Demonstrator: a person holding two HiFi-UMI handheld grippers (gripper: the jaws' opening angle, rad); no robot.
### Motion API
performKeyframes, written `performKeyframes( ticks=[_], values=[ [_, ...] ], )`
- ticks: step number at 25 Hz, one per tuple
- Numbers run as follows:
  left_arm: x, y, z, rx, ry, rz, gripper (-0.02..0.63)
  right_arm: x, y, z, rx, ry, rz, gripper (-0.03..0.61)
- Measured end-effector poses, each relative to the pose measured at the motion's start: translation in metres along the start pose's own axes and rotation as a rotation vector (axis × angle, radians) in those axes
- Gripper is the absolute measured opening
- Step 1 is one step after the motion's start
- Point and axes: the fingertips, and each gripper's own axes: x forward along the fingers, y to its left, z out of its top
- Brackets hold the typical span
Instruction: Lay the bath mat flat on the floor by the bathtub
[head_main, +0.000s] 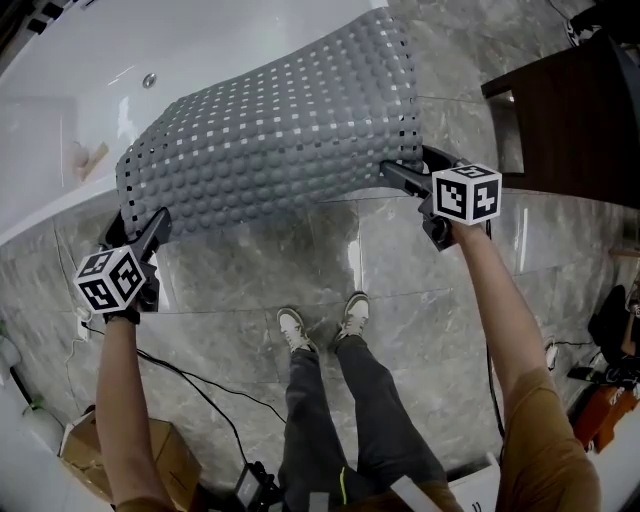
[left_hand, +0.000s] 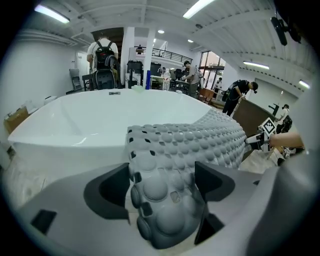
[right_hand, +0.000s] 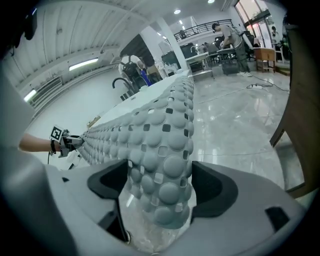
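A grey bath mat (head_main: 280, 125) with round bumps and square holes hangs stretched between my two grippers, above the rim of the white bathtub (head_main: 110, 50) and the marble floor (head_main: 300, 260). My left gripper (head_main: 150, 232) is shut on the mat's near left corner; in the left gripper view the mat (left_hand: 165, 195) is pinched between the jaws. My right gripper (head_main: 398, 176) is shut on the near right corner, where the mat (right_hand: 162, 190) fills the gap between the jaws. The mat's far edge droops over the tub.
A dark wooden cabinet (head_main: 570, 120) stands at the right by the tub's end. The person's feet (head_main: 322, 325) stand on the floor below the mat. A black cable (head_main: 200, 385) and a cardboard box (head_main: 160, 455) lie at the lower left.
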Motion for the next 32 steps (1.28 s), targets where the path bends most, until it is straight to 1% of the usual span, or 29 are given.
performKeyframes(
  ticks=[2, 8, 10, 12, 15, 18, 20, 22, 24, 25, 27, 32],
  values=[
    [0.001, 0.002, -0.004, 0.010, 0.014, 0.017, 0.401, -0.003, 0.002, 0.000, -0.013, 0.001, 0.000, 0.400],
    [0.005, -0.001, -0.011, 0.012, 0.060, 0.034, 0.350, -0.008, 0.013, 0.006, -0.050, 0.002, 0.004, 0.277],
    [0.005, -0.003, -0.012, 0.006, 0.063, 0.033, 0.335, -0.009, 0.018, 0.008, -0.072, 0.004, 0.000, 0.242],
    [0.003, -0.007, -0.009, -0.002, 0.061, 0.021, 0.305, -0.011, 0.024, 0.009, -0.087, 0.002, 0.006, 0.205],
    [-0.003, -0.014, 0.002, -0.009, 0.039, 0.000, 0.261, -0.018, 0.035, 0.011, -0.095, -0.018, 0.030, 0.130],
    [-0.009, -0.021, 0.017, 0.010, 0.006, 0.013, 0.228, -0.029, 0.038, 0.015, -0.114, -0.039, 0.024, 0.120],
    [-0.012, -0.024, 0.023, 0.042, -0.002, 0.044, 0.208, -0.035, 0.042, 0.020, -0.139, -0.054, 0.006, 0.113],
    [-0.017, -0.028, 0.029, 0.076, -0.017, 0.074, 0.188, -0.042, 0.049, 0.027, -0.174, -0.070, -0.013, 0.090],
    [-0.025, -0.031, 0.034, 0.088, -0.043, 0.094, 0.158, -0.050, 0.056, 0.035, -0.201, -0.081, -0.025, 0.077],
    [-0.028, -0.032, 0.036, 0.087, -0.054, 0.100, 0.131, -0.055, 0.058, 0.038, -0.212, -0.085, -0.028, 0.074],
    [-0.034, -0.035, 0.038, 0.089, -0.067, 0.102, 0.123, -0.065, 0.061, 0.042, -0.230, -0.094, -0.032, 0.071],
    [-0.056, -0.051, 0.054, 0.137, -0.109, 0.089, 0.108, -0.091, 0.072, 0.051, -0.268, -0.117, -0.044, 0.066]
  ],
)
